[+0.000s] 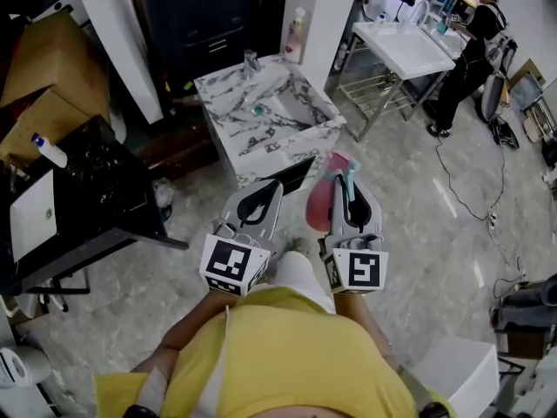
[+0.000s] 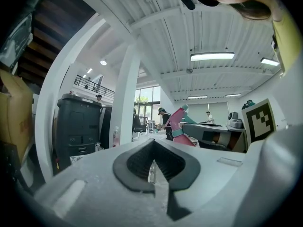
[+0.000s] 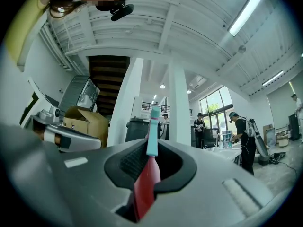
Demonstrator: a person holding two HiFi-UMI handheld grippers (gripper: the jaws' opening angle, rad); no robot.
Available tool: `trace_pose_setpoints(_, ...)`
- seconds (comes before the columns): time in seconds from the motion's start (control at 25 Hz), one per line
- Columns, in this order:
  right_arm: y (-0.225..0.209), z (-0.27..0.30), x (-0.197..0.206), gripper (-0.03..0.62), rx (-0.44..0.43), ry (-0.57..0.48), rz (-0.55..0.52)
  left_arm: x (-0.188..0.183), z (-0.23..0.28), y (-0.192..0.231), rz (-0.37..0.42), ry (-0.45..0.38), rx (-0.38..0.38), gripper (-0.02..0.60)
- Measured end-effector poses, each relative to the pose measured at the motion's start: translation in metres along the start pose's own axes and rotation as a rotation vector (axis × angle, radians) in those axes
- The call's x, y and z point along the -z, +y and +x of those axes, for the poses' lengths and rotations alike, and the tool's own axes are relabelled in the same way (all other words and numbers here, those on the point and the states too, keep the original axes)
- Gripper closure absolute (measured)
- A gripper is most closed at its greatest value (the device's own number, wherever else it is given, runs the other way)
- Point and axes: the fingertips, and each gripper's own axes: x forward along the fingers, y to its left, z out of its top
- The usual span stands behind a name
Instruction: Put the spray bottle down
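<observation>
Pink spray bottle (image 1: pixel 318 205) gripped by right claw (image 1: pixel 350 197).

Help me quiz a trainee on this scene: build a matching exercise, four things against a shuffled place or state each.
1. spray bottle
2. left gripper
3. marble sink unit
4. white table

A. top right of the head view, a person beside it
B. jaws shut, nothing between them
C. clamped in the right gripper
D. on the floor just ahead of both grippers

Pairs: 1-C; 2-B; 3-D; 4-A
</observation>
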Motion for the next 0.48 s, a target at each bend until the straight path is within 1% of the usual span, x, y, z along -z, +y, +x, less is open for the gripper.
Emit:
trace_pose_setpoints(0.12, -0.007, 0.022, 0.006, 0.556, -0.015, -0.007, -0.001, 0.003, 0.015, 0.012, -0.01, 0.0, -0.004, 0.581)
trace_pose_setpoints(0.24, -0.018, 0.053, 0.012, 0.556, -0.03, -0.011, -0.001, 0.005, 0.037, 0.03, -0.007, -0.004, -0.027, 0.581)
trace_pose_setpoints(0.32, -0.027, 0.076, 0.021, 0.556, -0.037, 0.032, 0.003, 0.005, 0.056, 0.046, -0.007, -0.007, -0.05, 0.581)
trace_pose_setpoints(0.4, -0.034, 0.103, 0.028, 0.556, -0.062, 0.051, 0.005, 0.005, 0.077, 0.063, -0.01, -0.011, -0.079, 0.581)
trace_pose_setpoints(0.48, -0.042, 0.133, 0.03, 0.556, -0.1, 0.019, 0.0, 0.003, 0.099, 0.08, -0.014, -0.018, -0.103, 0.581)
